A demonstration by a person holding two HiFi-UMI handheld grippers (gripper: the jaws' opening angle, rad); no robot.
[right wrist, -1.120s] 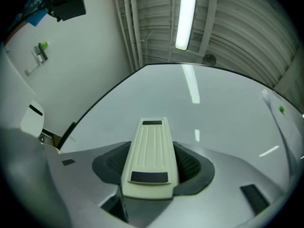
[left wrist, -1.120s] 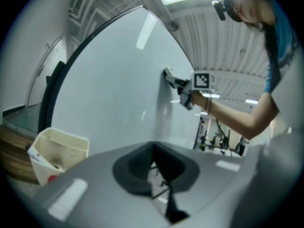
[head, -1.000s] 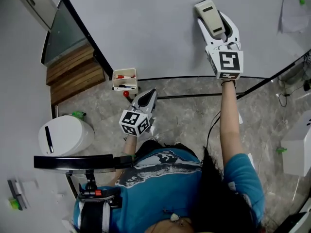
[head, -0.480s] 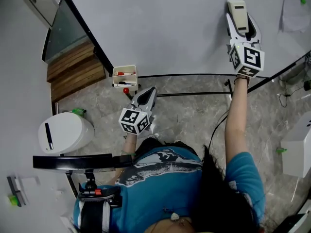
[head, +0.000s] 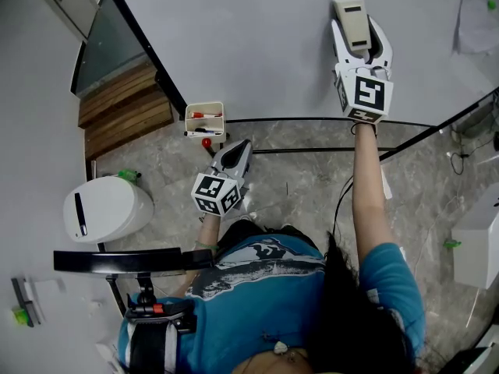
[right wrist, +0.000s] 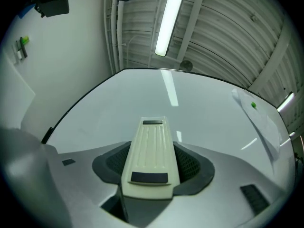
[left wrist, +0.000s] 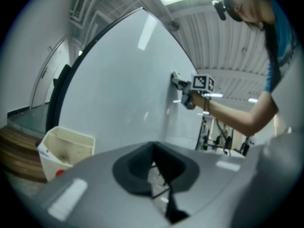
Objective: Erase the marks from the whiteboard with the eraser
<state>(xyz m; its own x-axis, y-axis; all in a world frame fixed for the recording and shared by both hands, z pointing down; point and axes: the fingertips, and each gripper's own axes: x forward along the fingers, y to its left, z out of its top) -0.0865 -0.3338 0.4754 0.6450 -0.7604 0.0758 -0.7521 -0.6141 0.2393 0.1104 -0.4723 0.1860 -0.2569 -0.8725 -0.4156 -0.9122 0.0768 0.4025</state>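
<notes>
The whiteboard [head: 257, 45] stands upright in front of me; I see no marks on it in any view. My right gripper [head: 355, 33] is shut on a cream eraser [head: 351, 18] and presses it flat on the board at upper right. In the right gripper view the eraser [right wrist: 151, 153] fills the jaws against the bare board [right wrist: 190, 103]. My left gripper [head: 234, 158] hangs low by the board's lower edge, shut with nothing in it; its own view shows the jaws closed. The left gripper view also shows the right gripper [left wrist: 183, 87] on the board [left wrist: 123, 89].
A small cream marker box [head: 203, 121] with red markers hangs at the board's lower edge. A white round bin [head: 105, 213] stands on the floor at left. Wooden steps [head: 125, 115] lie beyond the board's black frame. A paper sheet [head: 475, 22] is at far right.
The right gripper slid the eraser right across the board and then back left to about mid-way. The left gripper has stayed put.
</notes>
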